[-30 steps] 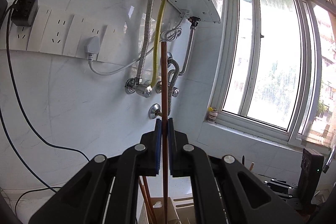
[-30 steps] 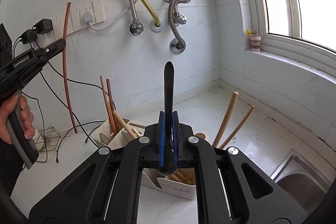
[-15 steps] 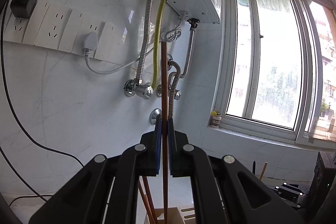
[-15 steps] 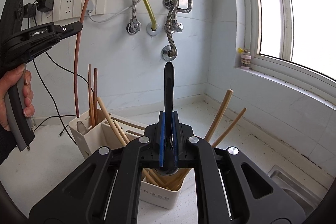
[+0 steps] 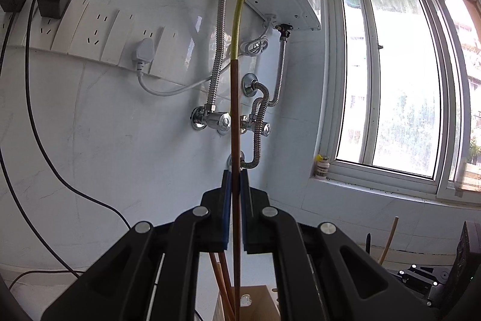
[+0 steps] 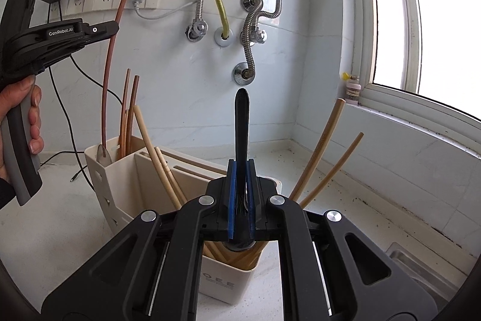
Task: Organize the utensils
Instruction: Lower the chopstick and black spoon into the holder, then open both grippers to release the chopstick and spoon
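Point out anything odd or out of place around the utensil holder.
Nothing spilled or broken. Two pale chopsticks splay far right from the utensil holder, unlike the upright brown ones. Dark specks dot the counter's back edge.

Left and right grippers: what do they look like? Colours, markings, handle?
Both are matte black linkage frames with silver round pivot pins and blue pads lining the jaws. The left gripper carries white "GenRobot.AI" lettering on its side and a grey-and-black pistol handle, held by a bare hand. The right gripper shows no lettering here.
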